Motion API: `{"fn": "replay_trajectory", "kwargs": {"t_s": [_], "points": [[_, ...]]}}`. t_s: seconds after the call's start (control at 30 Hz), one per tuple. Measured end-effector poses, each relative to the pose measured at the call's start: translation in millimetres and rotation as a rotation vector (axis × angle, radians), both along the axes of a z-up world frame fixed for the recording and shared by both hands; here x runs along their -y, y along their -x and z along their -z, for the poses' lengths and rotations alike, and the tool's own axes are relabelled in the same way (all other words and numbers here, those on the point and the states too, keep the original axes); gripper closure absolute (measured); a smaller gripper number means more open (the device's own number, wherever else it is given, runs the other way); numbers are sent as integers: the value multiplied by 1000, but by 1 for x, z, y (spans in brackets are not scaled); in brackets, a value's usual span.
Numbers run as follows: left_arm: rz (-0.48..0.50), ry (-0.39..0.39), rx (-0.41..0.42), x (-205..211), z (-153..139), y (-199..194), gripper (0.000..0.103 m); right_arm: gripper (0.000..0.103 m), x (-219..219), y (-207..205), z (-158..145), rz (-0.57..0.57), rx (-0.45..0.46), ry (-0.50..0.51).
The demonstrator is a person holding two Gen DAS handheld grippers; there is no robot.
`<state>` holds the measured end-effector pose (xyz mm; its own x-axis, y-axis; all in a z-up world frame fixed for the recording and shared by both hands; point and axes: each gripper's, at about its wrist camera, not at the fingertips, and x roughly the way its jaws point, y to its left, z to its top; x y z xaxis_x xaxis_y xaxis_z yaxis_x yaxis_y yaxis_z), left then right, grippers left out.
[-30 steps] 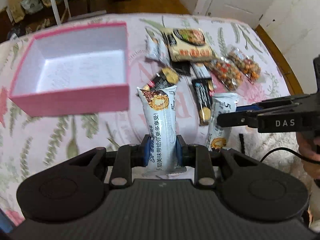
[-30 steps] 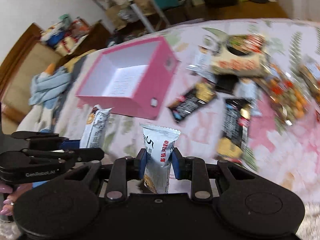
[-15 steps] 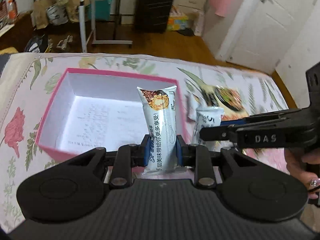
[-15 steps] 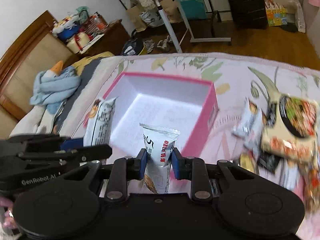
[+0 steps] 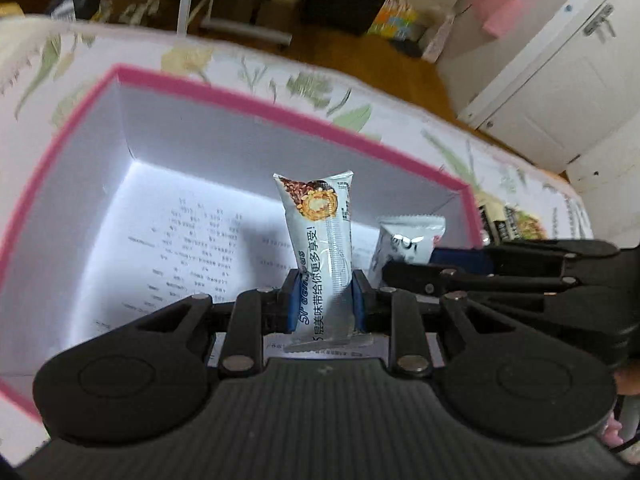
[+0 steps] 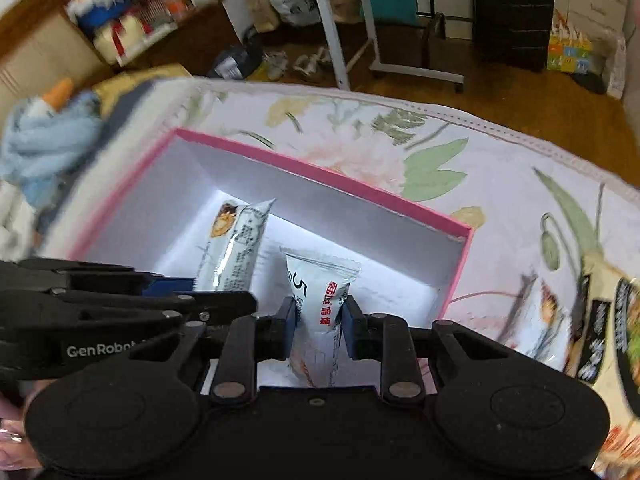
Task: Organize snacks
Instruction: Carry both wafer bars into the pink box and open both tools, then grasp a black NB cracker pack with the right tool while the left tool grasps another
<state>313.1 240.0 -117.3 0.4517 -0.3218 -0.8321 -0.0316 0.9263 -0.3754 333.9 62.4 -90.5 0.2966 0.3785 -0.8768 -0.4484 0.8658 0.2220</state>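
The left hand-held gripper (image 5: 323, 300) clamped a long white bar (image 5: 319, 240) upright over the open pink box (image 5: 224, 92). Just beside it, the right hand-held gripper (image 6: 319, 322) pinched a shorter white packet (image 6: 320, 288) above the same box. The box sat on a floral bed (image 6: 460, 160), other snacks (image 6: 592, 328) lying nearby.
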Motion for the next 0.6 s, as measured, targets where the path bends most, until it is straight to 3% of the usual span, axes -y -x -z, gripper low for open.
{"fn": "replay_trajectory", "kwargs": {"t_s": [0.13, 0.2, 0.3, 0.33, 0.43, 0.6], "points": [[-42, 22, -45, -2, 20, -12, 78, 72, -3, -6, 4, -31, 14, 46], [-75, 35, -59, -3, 27, -18, 77, 72, -11, -9, 5, -52, 71, 122], [-86, 0, -73, 1, 30, -22, 64, 71, -8, -7, 2, -46, 97, 138], [-83, -9, -61, 3, 28, -20, 61, 71, 3, -4, -4, -38, 90, 79], [-61, -27, -11, 5, 17, -11, 49, 63, 14, 1, -12, -32, 67, 26], [-33, -24, 58, 12, -17, 10, 49, 60, 45, 34, -53, -30, 108, -47]]}}
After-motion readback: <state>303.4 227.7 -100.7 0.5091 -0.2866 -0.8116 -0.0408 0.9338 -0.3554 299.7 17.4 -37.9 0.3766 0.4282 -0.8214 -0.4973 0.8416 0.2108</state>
